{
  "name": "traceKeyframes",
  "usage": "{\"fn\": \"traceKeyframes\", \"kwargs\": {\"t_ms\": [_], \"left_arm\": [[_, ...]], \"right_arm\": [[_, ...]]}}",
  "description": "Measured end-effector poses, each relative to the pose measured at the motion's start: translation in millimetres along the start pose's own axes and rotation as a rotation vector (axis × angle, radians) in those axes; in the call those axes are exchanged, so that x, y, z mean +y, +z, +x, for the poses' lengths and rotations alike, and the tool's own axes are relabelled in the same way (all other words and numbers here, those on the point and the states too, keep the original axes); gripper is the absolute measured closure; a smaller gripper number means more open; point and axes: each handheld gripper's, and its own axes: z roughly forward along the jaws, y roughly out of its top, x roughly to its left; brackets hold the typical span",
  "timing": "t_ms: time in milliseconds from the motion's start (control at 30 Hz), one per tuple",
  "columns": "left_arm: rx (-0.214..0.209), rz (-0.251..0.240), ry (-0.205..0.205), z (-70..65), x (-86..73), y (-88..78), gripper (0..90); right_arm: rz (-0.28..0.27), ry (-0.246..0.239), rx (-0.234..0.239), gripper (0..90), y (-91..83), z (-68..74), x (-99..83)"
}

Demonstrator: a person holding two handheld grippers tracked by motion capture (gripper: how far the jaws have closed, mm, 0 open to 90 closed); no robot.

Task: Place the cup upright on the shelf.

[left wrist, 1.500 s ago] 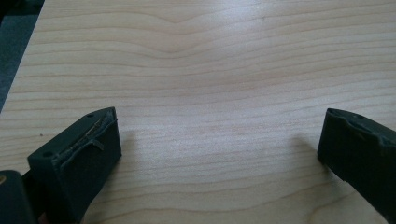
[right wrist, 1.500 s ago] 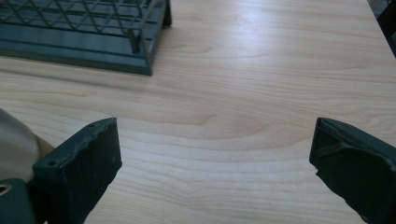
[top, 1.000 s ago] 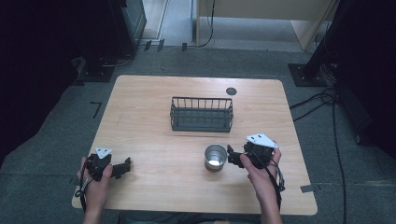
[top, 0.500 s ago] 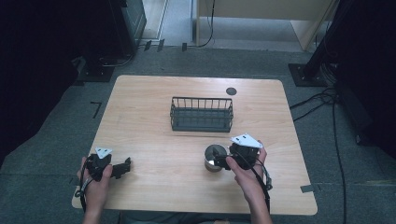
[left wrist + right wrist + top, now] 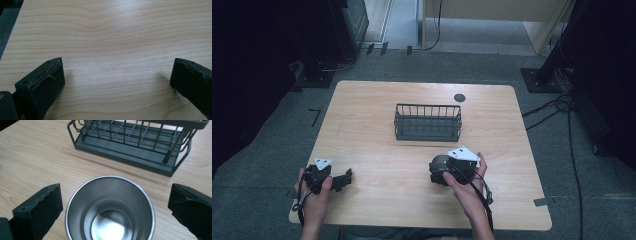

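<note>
now right hand-held gripper (image 5: 113,207) moved over steel cup (image 5: 110,207), jaws wide; left hand-held gripper (image 5: 117,82) unmoved, open.

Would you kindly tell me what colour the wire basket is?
Dark grey, frame and base alike; the wire basket shows best in the right gripper view.

Your right gripper (image 5: 451,170) sits over the metal cup (image 5: 438,168) near the wire basket (image 5: 428,122); your left gripper (image 5: 332,178) rests on the surface (image 5: 362,130).
</note>
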Motion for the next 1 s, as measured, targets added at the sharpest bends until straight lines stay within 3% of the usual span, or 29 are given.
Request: {"fn": "traceKeyframes", "kwargs": {"t_ms": [167,700,800,900,1000], "left_arm": [[0.000,0.000,0.000,0.0,0.0,0.0,0.0],[0.000,0.000,0.000,0.0,0.0,0.0,0.0],[0.000,0.000,0.000,0.0,0.0,0.0,0.0],[0.000,0.000,0.001,0.1,0.0,0.0,0.0],[0.000,0.000,0.000,0.0,0.0,0.0,0.0]], "right_arm": [[0.008,0.003,0.019,0.0,4.9,2.3,-4.8],[0.072,0.000,0.006,0.0,21.7,3.5,-27.8],[0.080,-0.008,0.009,2.0,22.9,4.4,-29.7],[0.073,-0.022,-0.009,12.8,22.4,5.9,-31.8],[0.070,-0.033,-0.025,17.3,21.3,6.2,-32.1]]}}
